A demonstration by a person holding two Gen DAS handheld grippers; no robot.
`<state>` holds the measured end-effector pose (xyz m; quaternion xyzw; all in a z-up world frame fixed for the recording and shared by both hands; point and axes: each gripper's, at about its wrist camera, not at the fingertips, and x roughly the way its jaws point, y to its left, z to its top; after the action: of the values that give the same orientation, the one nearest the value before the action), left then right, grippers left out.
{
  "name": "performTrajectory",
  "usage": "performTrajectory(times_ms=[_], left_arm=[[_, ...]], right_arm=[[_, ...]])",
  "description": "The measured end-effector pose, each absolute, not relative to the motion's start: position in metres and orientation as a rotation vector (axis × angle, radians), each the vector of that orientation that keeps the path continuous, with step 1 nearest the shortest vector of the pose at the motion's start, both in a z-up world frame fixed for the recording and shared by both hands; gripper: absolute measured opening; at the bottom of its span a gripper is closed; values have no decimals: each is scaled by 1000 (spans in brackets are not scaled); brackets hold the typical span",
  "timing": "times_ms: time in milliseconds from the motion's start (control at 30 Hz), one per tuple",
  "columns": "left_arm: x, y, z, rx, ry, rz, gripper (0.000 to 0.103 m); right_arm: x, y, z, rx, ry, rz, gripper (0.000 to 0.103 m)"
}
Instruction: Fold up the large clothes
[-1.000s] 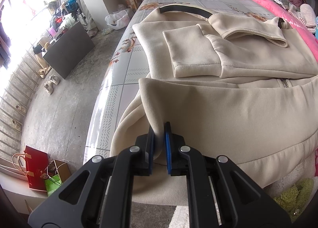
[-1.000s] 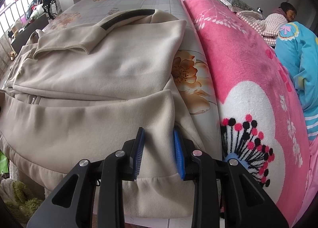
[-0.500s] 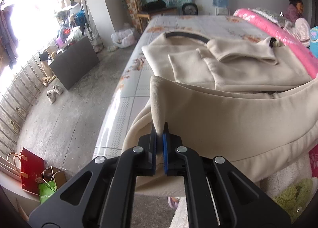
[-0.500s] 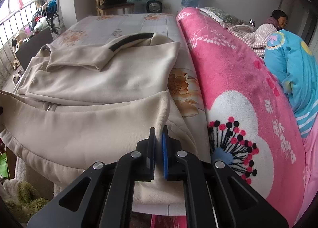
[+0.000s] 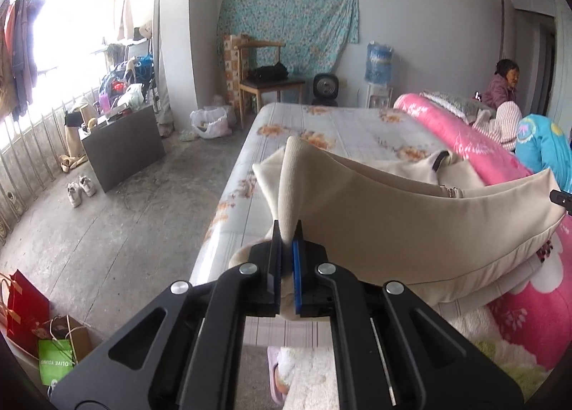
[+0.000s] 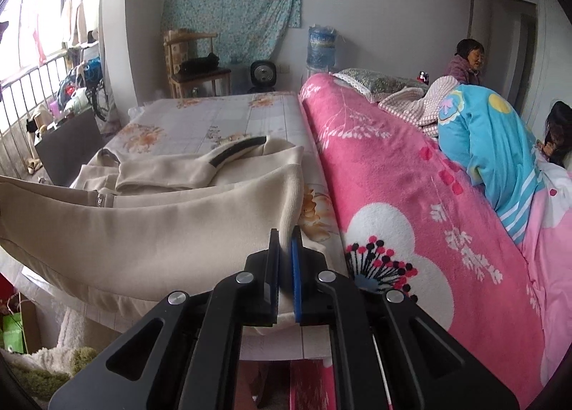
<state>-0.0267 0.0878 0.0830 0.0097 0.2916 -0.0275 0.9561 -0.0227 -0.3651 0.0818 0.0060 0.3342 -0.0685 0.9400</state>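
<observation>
black plastic arms are seen at the bottom of both views. the left gripper (image 5: 286,231) is pressed together on a corner of the beige jacket (image 5: 411,227), with cloth pinched between its blue pads. the right gripper (image 6: 285,236) is likewise clamped on the opposite corner of the same hem, a ribbed edge being held between its pads (image 6: 296,256). the lower part of the beige jacket is raised clear of the mattress (image 5: 343,123) and is stretched between the two grippers as a sagging band. a zipper pull (image 6: 100,199) is visible on the lifted panel. beyond the band, the upper part of the garment is laid flat on the floral mattress, with one sleeve (image 6: 161,174) folded across the body and a dark-lined collar (image 6: 237,150) at the far end. a pink blanket (image 6: 411,195) is bunched just beside the garment on its right. further back, a wooden chair (image 5: 266,81), a small fan (image 5: 326,86) and a water bottle (image 5: 379,61) are placed against the wall, where a patterned cloth (image 5: 286,13) is hung.
</observation>
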Motion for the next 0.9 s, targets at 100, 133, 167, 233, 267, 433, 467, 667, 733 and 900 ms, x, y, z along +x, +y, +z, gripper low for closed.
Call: performTrajectory(times_ms=[100, 133, 167, 233, 267, 433, 467, 667, 733, 900], left_arm=[[-5, 87, 89, 32, 572, -64, 4], [4, 87, 91, 35, 567, -65, 4], [14, 86, 92, 35, 561, -69, 4], [33, 86, 95, 38, 555, -66, 4], [42, 84, 96, 40, 550, -66, 4], [105, 84, 104, 43, 527, -54, 4], [121, 85, 103, 35, 534, -52, 4], [222, 87, 65, 21, 680, -37, 9], [248, 86, 41, 22, 750, -29, 10], [260, 96, 14, -22, 815, -10, 11]], right_arm=[[-3, -368, 93, 15, 649, -129, 6], [4, -368, 95, 8, 641, -126, 6], [13, -368, 98, 0, 633, -122, 6], [33, -366, 105, -22, 616, -111, 6], [45, -366, 108, -38, 608, -106, 6], [111, -367, 120, -66, 582, -73, 6], [125, -369, 119, -59, 583, -66, 6], [222, -381, 73, 23, 691, -33, 8], [245, -380, 46, 31, 758, -45, 16], [246, -377, 19, 66, 814, -7, 29]])
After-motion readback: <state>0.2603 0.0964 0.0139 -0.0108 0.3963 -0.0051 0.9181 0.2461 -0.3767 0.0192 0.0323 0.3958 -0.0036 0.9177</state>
